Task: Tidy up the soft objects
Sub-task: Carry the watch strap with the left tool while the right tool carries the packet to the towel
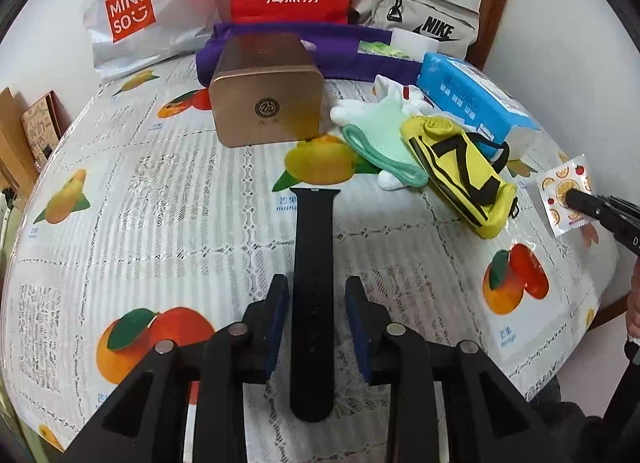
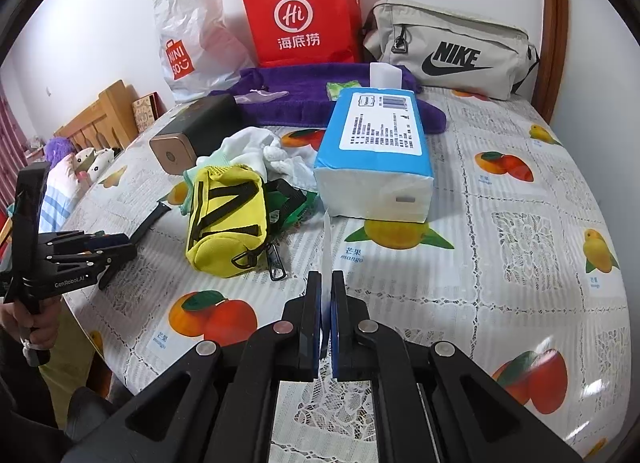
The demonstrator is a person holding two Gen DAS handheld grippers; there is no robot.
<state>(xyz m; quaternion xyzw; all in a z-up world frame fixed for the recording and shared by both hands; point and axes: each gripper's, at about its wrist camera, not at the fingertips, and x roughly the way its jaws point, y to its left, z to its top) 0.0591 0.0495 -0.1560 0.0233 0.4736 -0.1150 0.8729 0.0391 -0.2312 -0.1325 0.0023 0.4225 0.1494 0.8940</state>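
A black watch strap (image 1: 314, 263) lies flat on the fruit-print tablecloth. It runs between the fingers of my left gripper (image 1: 316, 291), which stands open with a gap on each side of the strap. In the right wrist view that left gripper (image 2: 126, 247) is at the left table edge, with the strap (image 2: 150, 219) sticking out past it. My right gripper (image 2: 327, 279) is shut on a thin fruit-print sachet (image 1: 560, 199), seen edge-on (image 2: 328, 247) in its own view. A yellow pouch (image 1: 460, 179) with black straps lies between the grippers, next to green and white gloves (image 1: 380, 135).
A blue tissue pack (image 2: 376, 151), a gold box (image 1: 266, 103) and a purple towel (image 2: 300, 103) sit mid-table. A red paper bag (image 2: 304, 15), a Miniso plastic bag (image 1: 132, 11) and a grey Nike bag (image 2: 452, 51) line the wall. A hand (image 2: 28, 327) holds the left gripper.
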